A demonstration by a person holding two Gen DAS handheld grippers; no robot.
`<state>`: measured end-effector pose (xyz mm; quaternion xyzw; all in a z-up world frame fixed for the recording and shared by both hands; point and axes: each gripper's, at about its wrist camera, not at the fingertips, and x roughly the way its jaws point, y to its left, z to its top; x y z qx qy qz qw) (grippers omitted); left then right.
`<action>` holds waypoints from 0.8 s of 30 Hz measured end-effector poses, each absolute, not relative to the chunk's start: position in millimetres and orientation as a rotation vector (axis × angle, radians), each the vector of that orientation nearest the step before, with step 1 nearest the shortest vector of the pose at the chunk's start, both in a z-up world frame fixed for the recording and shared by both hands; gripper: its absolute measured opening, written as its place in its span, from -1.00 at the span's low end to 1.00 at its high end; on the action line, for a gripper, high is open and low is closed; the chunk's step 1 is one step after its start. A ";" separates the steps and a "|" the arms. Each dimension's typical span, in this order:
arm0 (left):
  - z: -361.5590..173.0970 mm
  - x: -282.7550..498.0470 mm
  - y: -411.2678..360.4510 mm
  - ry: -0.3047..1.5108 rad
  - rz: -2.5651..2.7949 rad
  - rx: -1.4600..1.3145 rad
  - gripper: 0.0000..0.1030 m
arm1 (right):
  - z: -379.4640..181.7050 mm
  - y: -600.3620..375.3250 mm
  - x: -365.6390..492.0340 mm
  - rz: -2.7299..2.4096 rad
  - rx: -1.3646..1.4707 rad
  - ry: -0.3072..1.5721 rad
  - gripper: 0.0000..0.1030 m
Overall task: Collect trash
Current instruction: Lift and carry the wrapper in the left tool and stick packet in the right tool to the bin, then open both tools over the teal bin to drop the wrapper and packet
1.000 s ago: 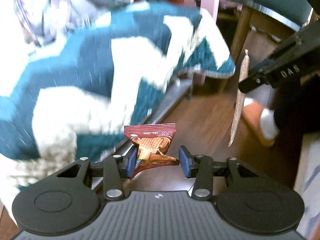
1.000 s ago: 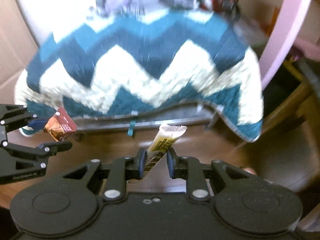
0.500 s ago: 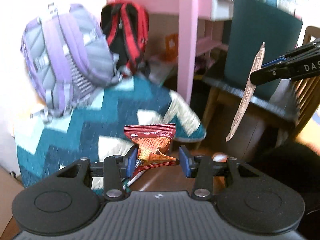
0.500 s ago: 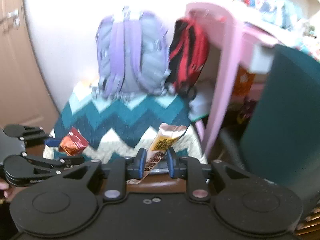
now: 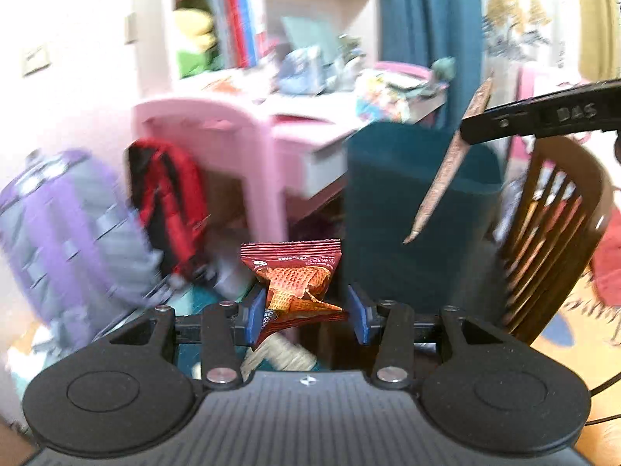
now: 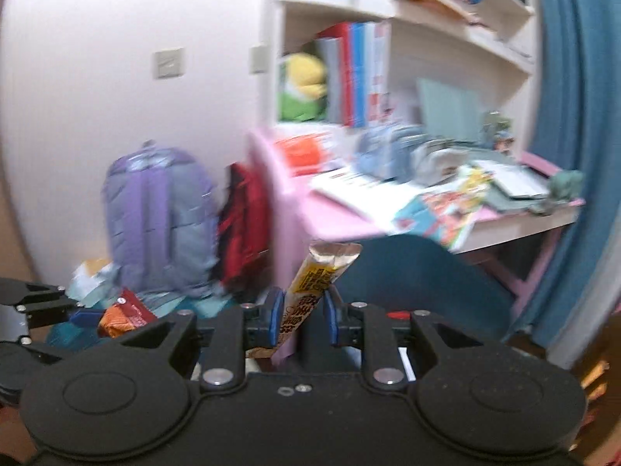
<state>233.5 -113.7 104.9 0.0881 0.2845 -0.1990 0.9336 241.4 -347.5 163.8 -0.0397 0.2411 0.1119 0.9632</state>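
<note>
My left gripper (image 5: pixel 306 314) is shut on a red and orange snack wrapper (image 5: pixel 297 279), held in the air. The same wrapper (image 6: pixel 124 316) shows in the right wrist view at the lower left, between the left gripper's fingers. My right gripper (image 6: pixel 300 320) is shut on a long yellow and brown stick wrapper (image 6: pixel 314 291), which points up. That stick wrapper (image 5: pixel 446 171) hangs edge-on from the right gripper at the upper right of the left wrist view.
A pink desk (image 6: pixel 349 217) covered with papers stands ahead, with a bookshelf (image 6: pixel 349 70) above it. A teal chair back (image 5: pixel 419 209) is in front of the desk. A purple backpack (image 6: pixel 159 217) and a red backpack (image 6: pixel 244 217) lean at the left. A wooden chair (image 5: pixel 551 240) stands right.
Both grippers have tilted up and away from the zigzag blanket toward the desk and shelf. Each keeps its wrapper.
</note>
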 end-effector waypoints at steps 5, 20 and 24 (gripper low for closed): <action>135.3 260.9 -173.2 0.572 -0.479 0.158 -0.16 | 175.5 -401.8 263.2 0.114 -0.042 0.479 -0.59; 111.4 375.1 -304.8 0.698 -0.515 0.131 -0.16 | 116.4 -450.5 334.1 0.042 -0.152 0.690 -0.59; 92.4 395.3 -315.4 0.756 -0.504 0.132 -0.16 | 104.0 -447.9 344.0 0.054 -0.199 0.731 -0.59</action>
